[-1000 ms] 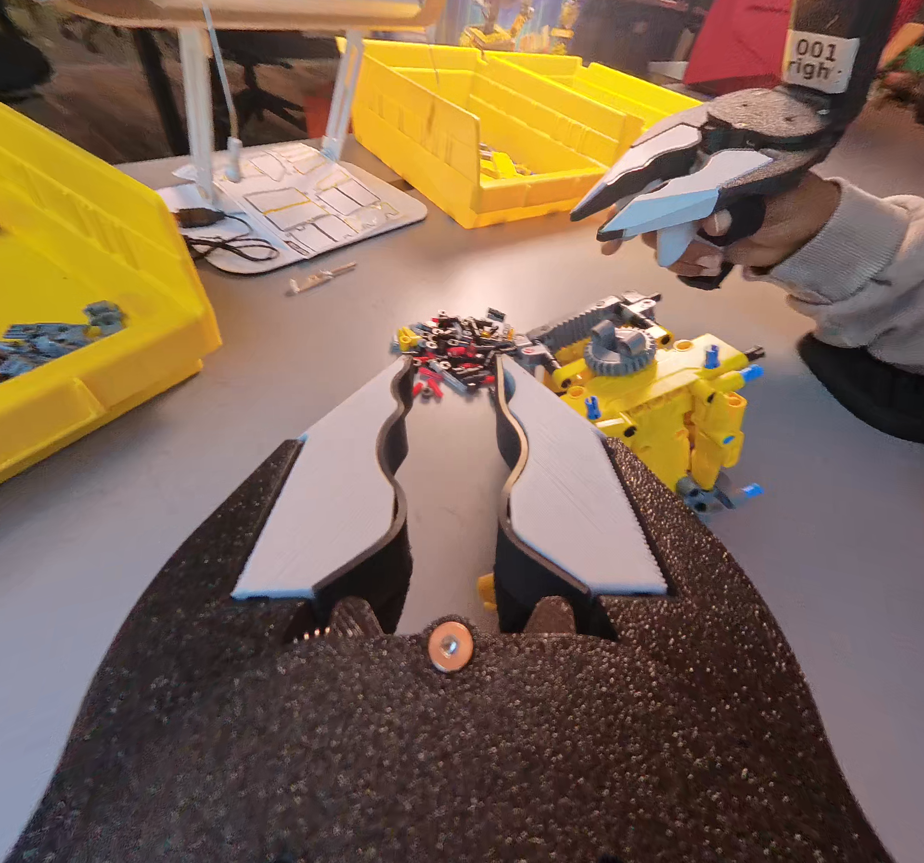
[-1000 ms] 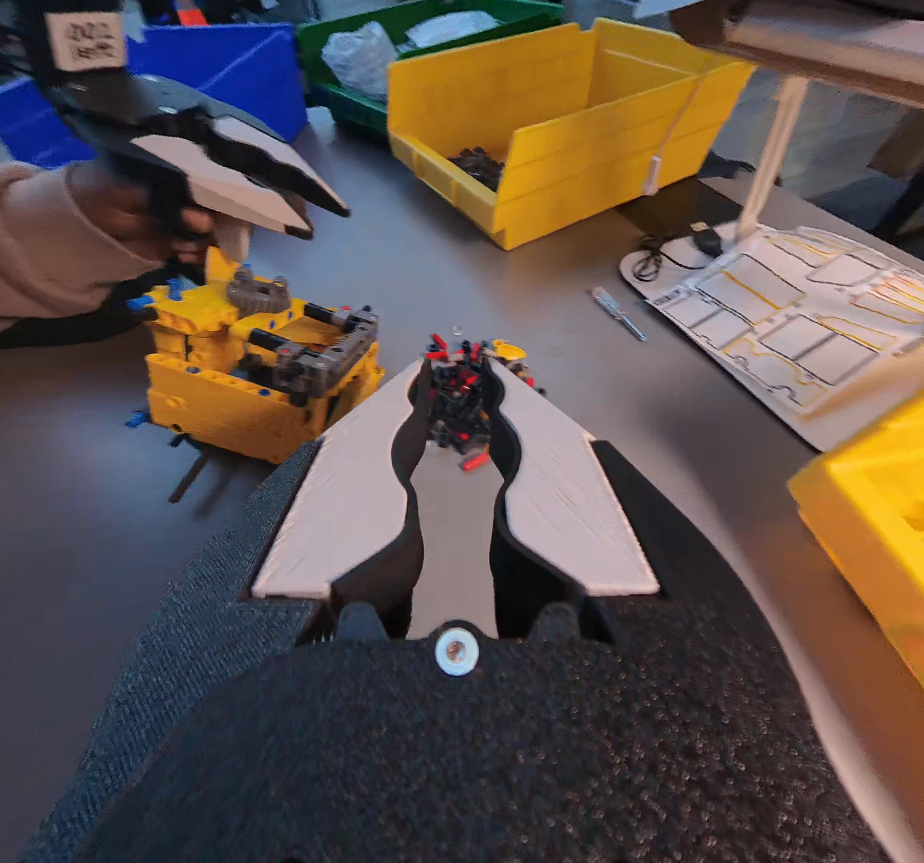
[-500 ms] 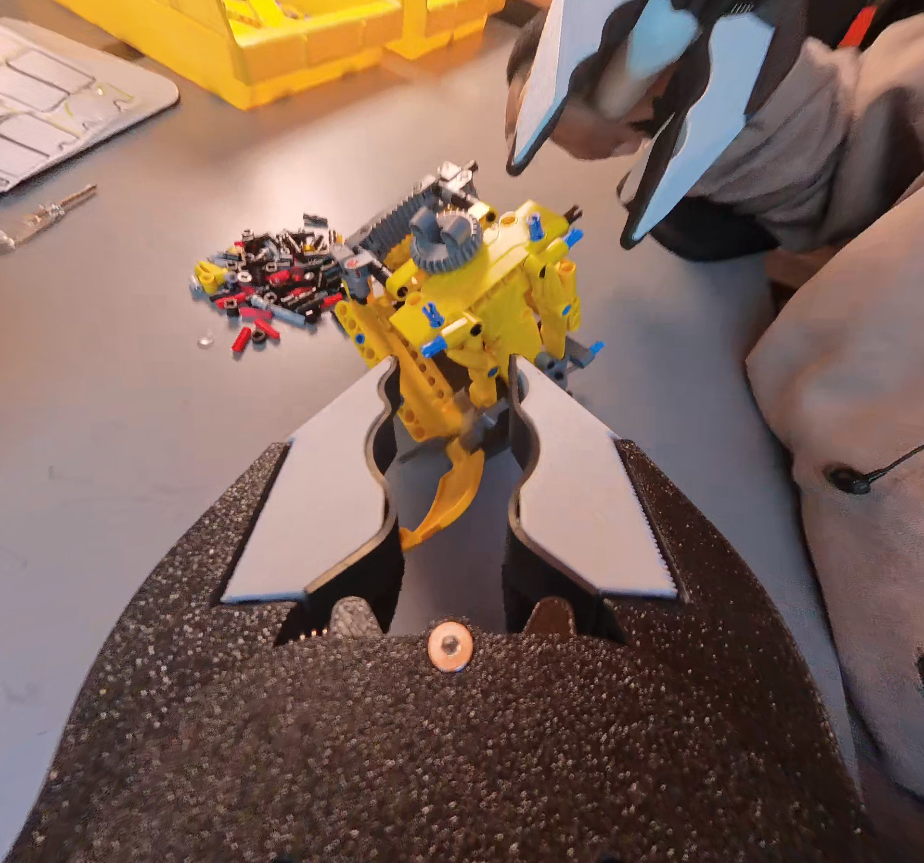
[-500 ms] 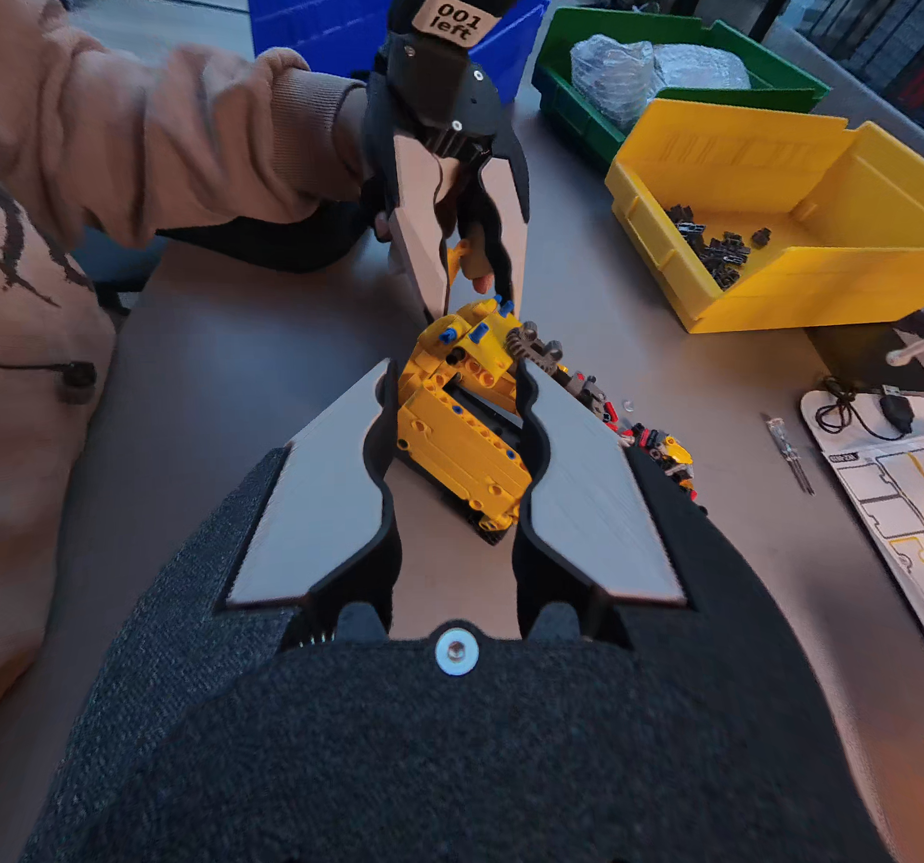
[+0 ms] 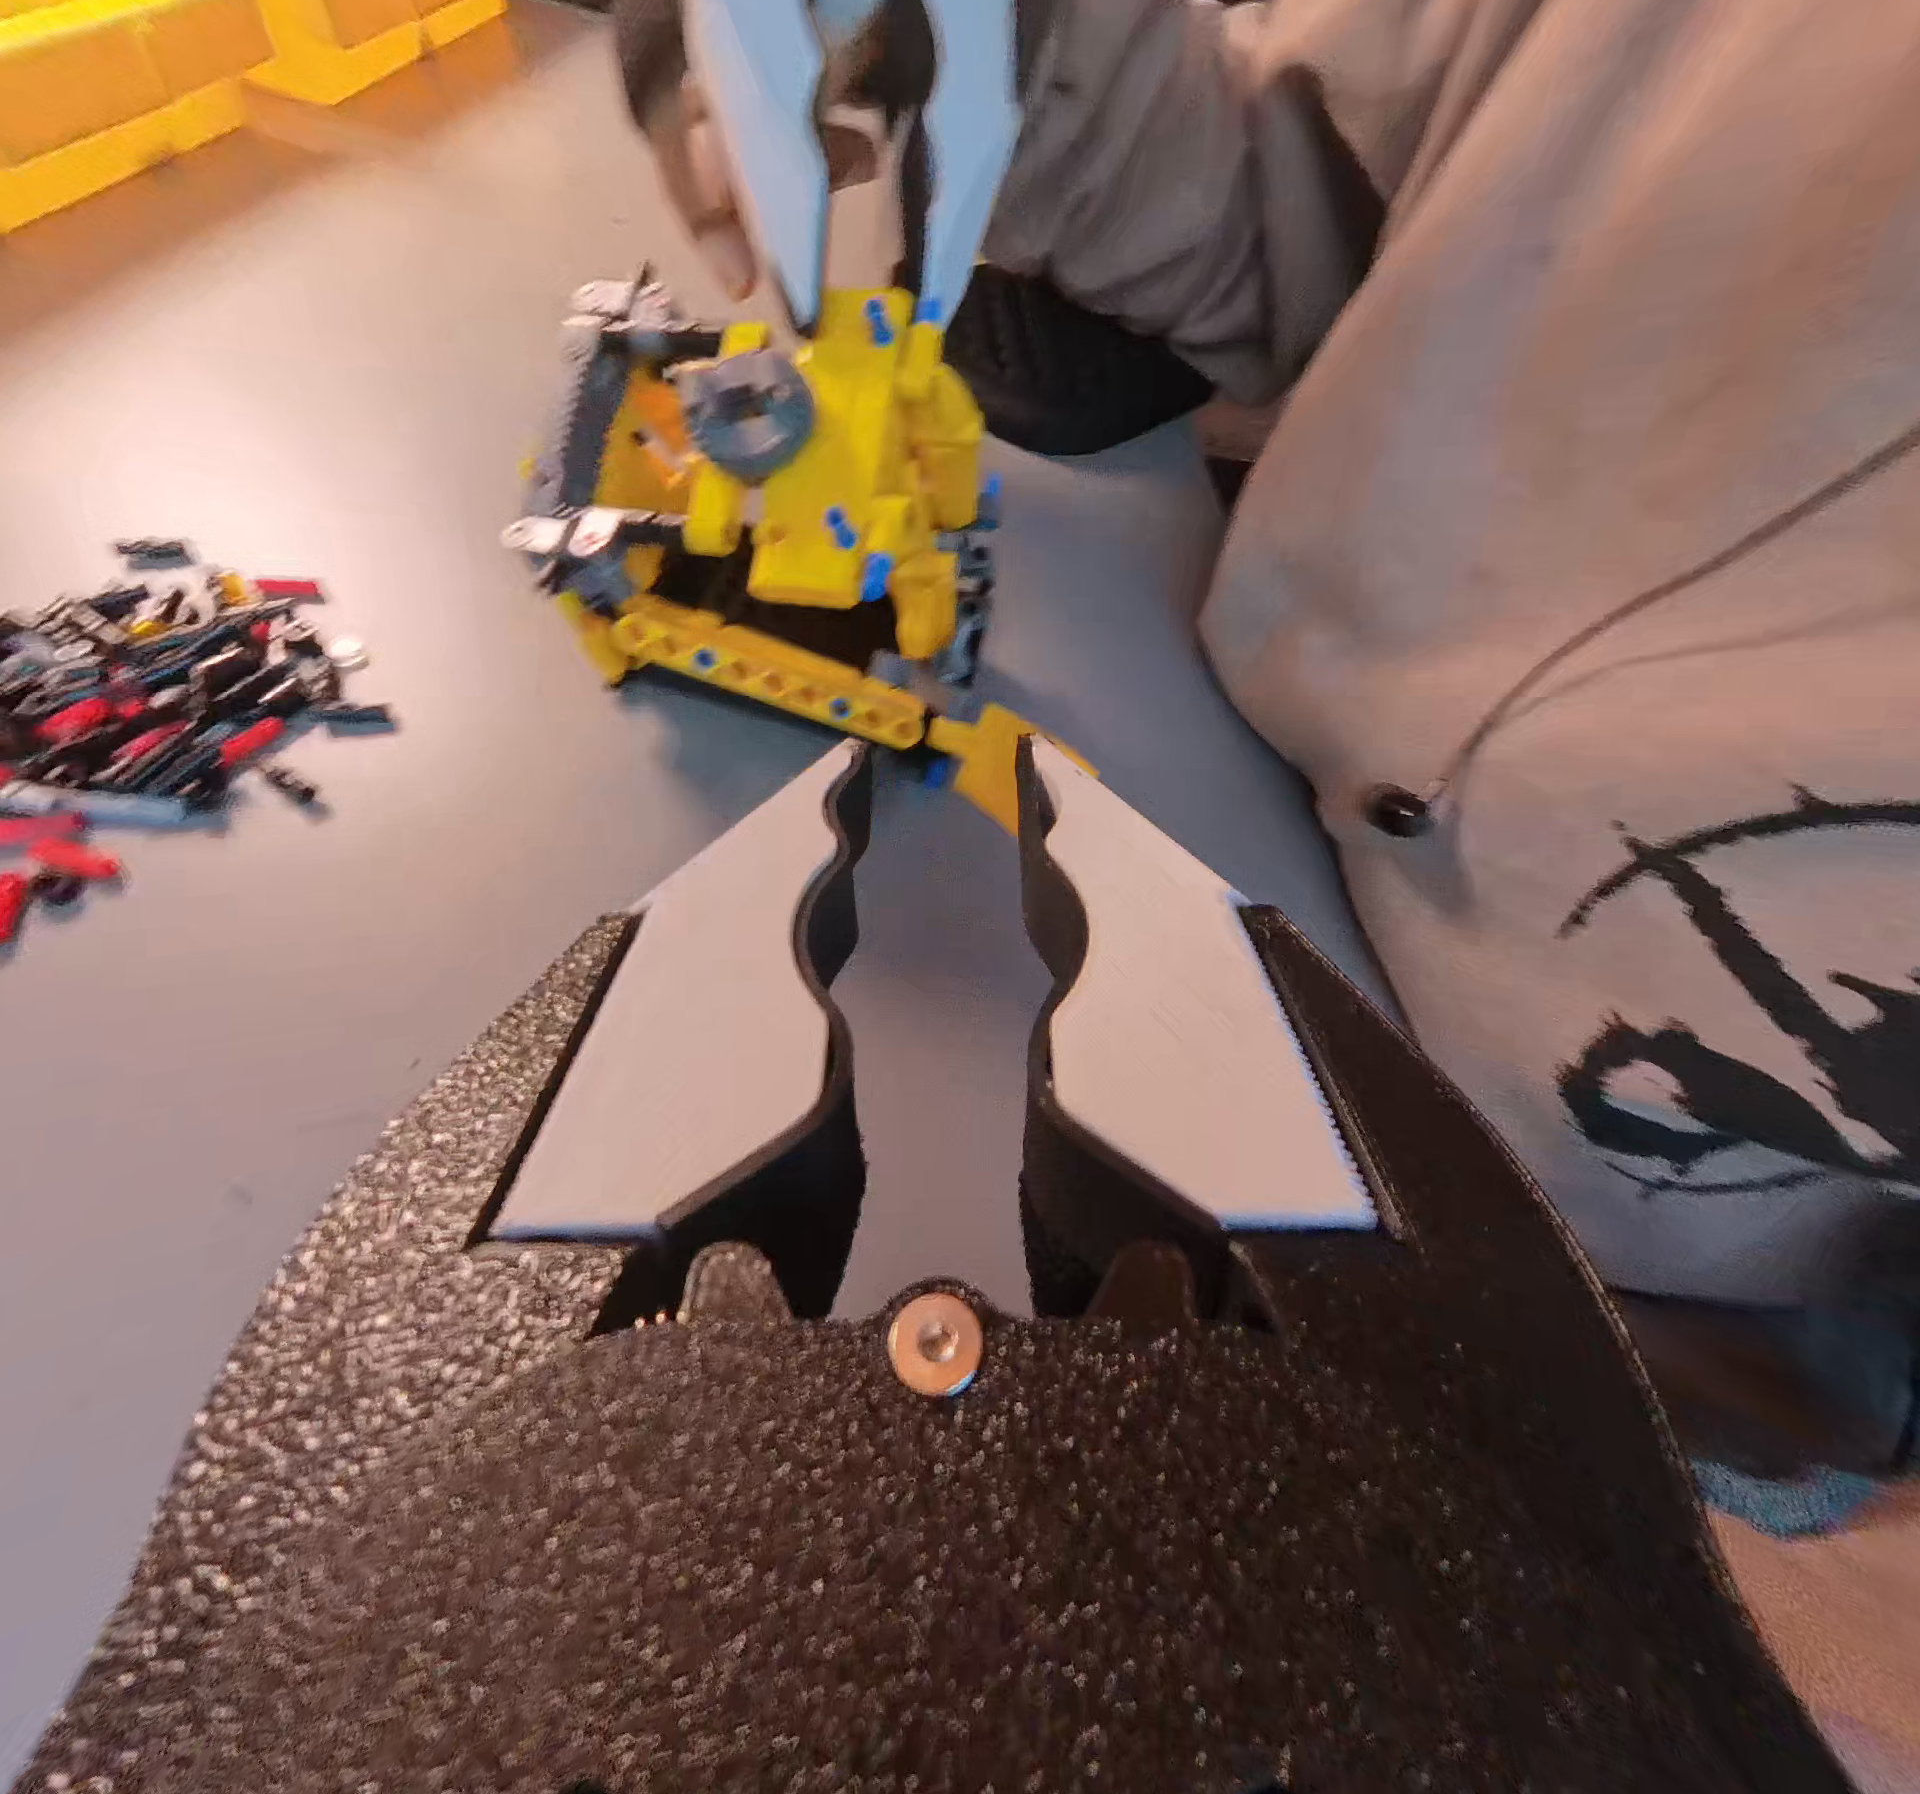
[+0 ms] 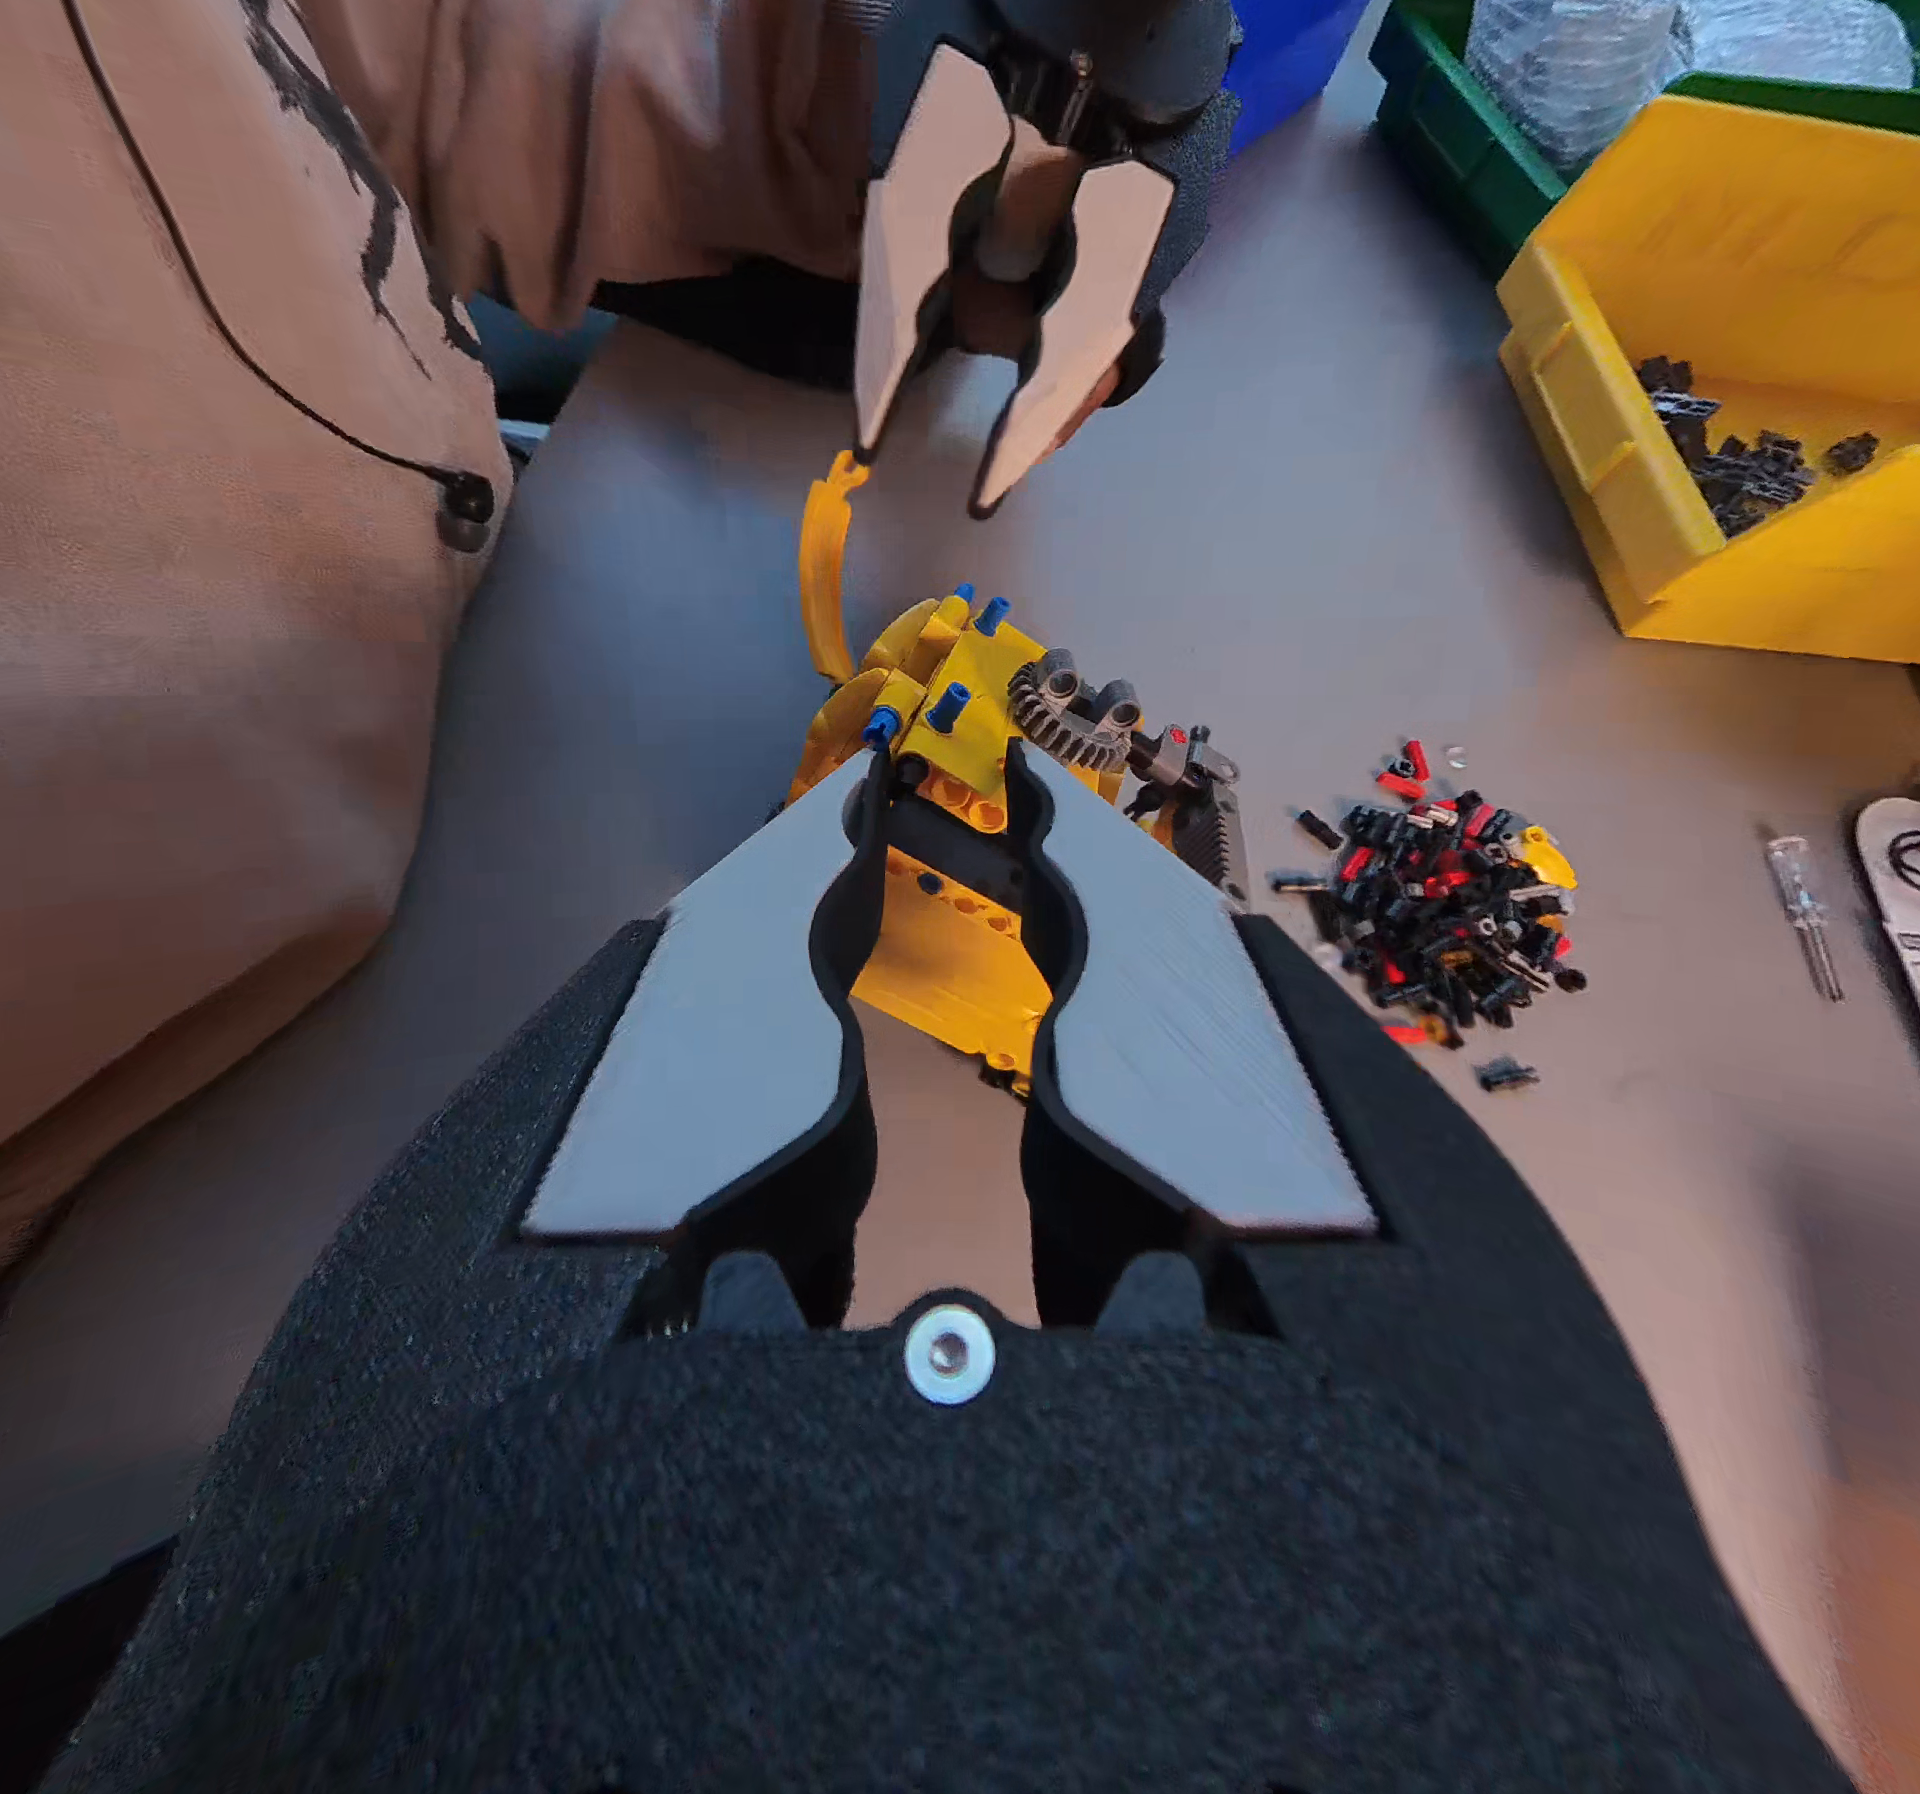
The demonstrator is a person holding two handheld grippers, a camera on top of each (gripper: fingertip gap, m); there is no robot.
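Two grippers hang over a gray table [image 6: 1351, 549], one from each side of a yellow brick model [image 6: 935, 955] made of toy building parts.

The right gripper [image 6: 940, 768] has its two gray fingers spread apart with a clear gap. Its tips sit on either side of the top of the model, by the blue pegs [image 6: 945, 705]. I cannot tell if the tips press on the yellow block or just stand beside it. It does not look like a firm hold.

The left gripper [image 5: 940, 757] is spread open too. Just past its tips lies a curved yellow piece [image 6: 826, 560] that sticks out from the model. One tip looks to be touching the end of that piece; the other tip is over bare table. It grips nothing.

Off to the side of both tools is a pile of small black and red parts [image 6: 1444, 903]. Farther off is a yellow bin [image 6: 1579, 414] with dark parts inside, and a green bin [image 6: 1455, 113] behind it.

What could go wrong, I think: the curved piece is thin and sticks out alone, so a push from the left tool could snap it off or tip the model. If the right tool squeezes on the pegs and not the block, the model could slip or twist. A slide sideways could scatter the small parts.
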